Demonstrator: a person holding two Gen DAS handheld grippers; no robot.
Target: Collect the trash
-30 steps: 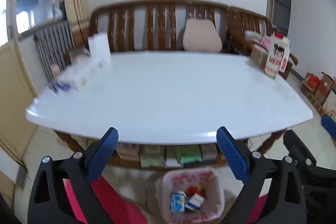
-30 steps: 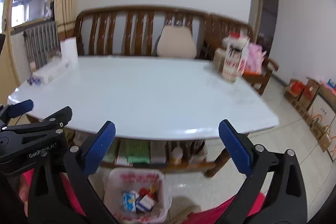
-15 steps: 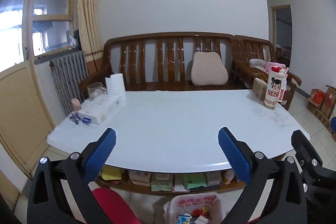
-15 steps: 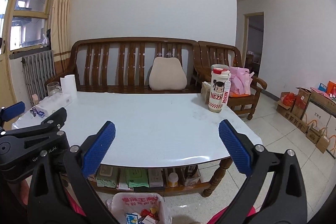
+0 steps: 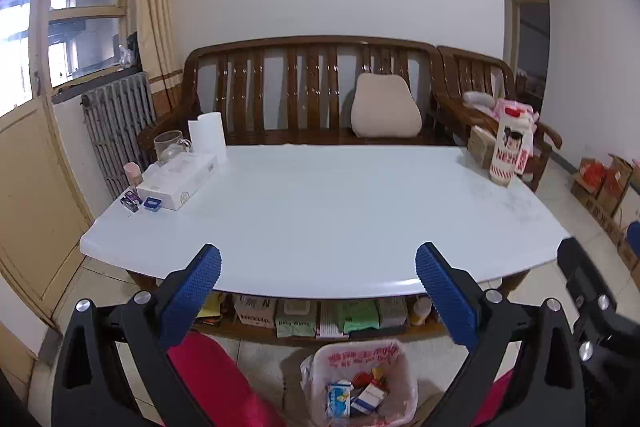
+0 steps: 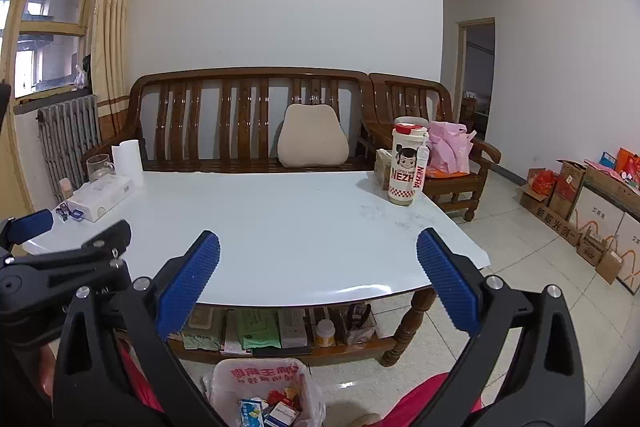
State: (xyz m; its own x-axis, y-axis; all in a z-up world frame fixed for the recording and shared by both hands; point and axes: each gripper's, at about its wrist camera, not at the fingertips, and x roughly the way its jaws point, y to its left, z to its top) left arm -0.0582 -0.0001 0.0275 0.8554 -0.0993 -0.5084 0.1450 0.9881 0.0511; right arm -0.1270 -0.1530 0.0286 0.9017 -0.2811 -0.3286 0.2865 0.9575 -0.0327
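1. Far left, against the wall, the grey radiator [image 5: 120,123] stands under the window, sharp now where a second ago it was smeared with motion blur.
2. On the left end of the white table [image 5: 320,211] sit a glass mug [image 5: 170,145], a paper towel roll [image 5: 207,137] and a flat white tissue box [image 5: 180,179], with small blue items [image 5: 140,202] just beside the box; all stand where they did half a second ago.
3. The left gripper [image 5: 318,267] hovers above the near table edge, its blue pads spread wide and nothing between them. It has tipped down a little since half a second ago, so the table fills more of its view.
4. Below, on the floor in front of the table's lower shelf, the trash bin [image 5: 360,351] with its white liner holds small cartons and red wrappers [image 5: 358,393]; more of it shows than half a second back.
5. The right gripper [image 6: 318,263] is likewise released and empty, level with its partner.
6. Toward the right end of the table a tall white NEZHA tumbler [image 6: 406,167] stands upright.
7. Behind it, a pink bag [image 6: 450,147] rests on the wooden armchair [image 6: 460,167].
8. Far right, cardboard boxes [image 6: 592,215] line the wall.
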